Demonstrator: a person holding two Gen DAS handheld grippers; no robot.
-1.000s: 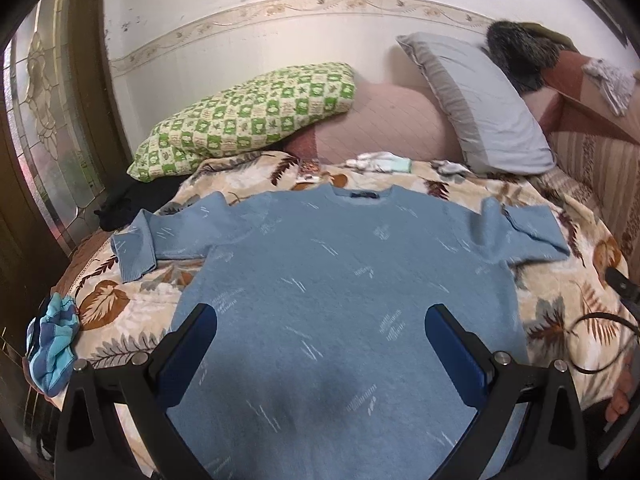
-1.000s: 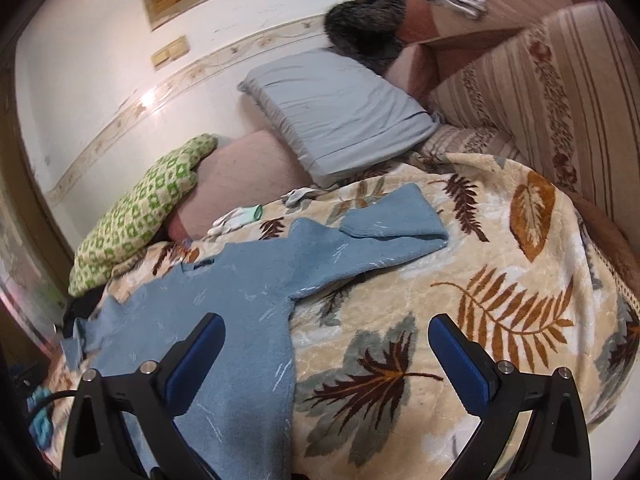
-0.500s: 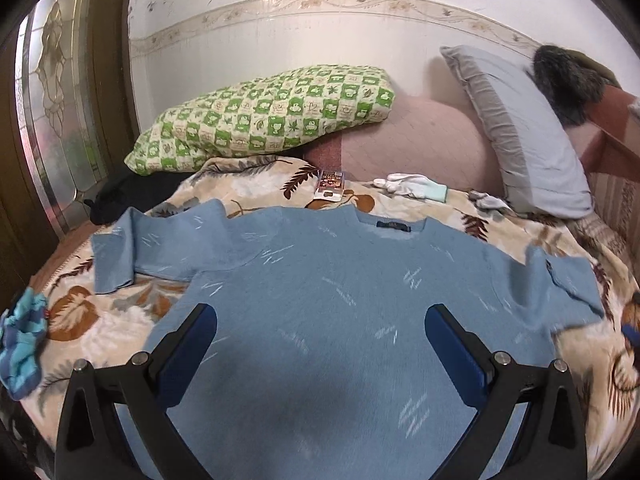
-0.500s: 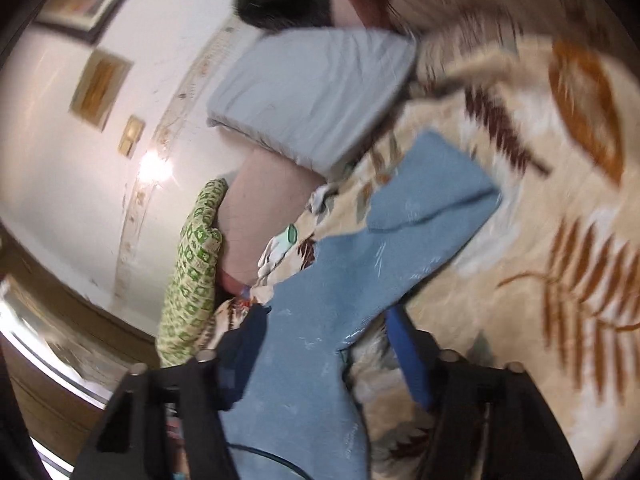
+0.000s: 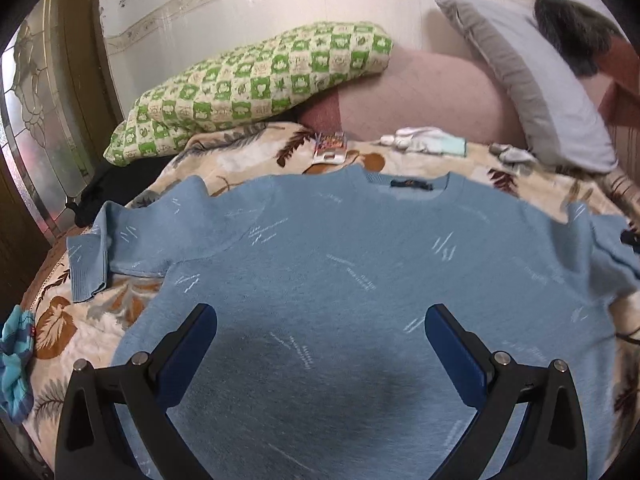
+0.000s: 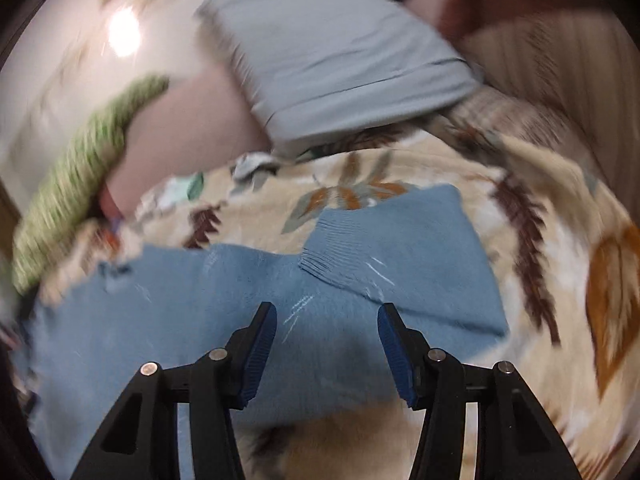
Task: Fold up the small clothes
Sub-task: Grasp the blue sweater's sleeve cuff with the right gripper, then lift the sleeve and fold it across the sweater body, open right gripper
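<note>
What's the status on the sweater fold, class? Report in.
Left claw open, over sweater body, holding nothing. Right claw open, at the sleeve already doubled back. Sweater flat on leaf blanket; nothing lying on it.

**Black frames, blue pads: the two hand-held grippers up close**

The left hand-held gripper (image 5: 321, 330) shows two black plastic arms with triangular cut-outs, each ending in a flat, deep-blue finger pad (image 5: 192, 354). Round silver screws (image 5: 140, 358) sit on top of each arm, two to a side. The right hand-held gripper (image 6: 327, 330) is built the same way: matt black angular arms with triangular openings, two silver screw heads per side, and blue fingers (image 6: 260, 354) whose inner faces carry fine ribbing. No skin or sleeve of the person shows in either view, and neither frame bears lettering or markings that can be read.
</note>
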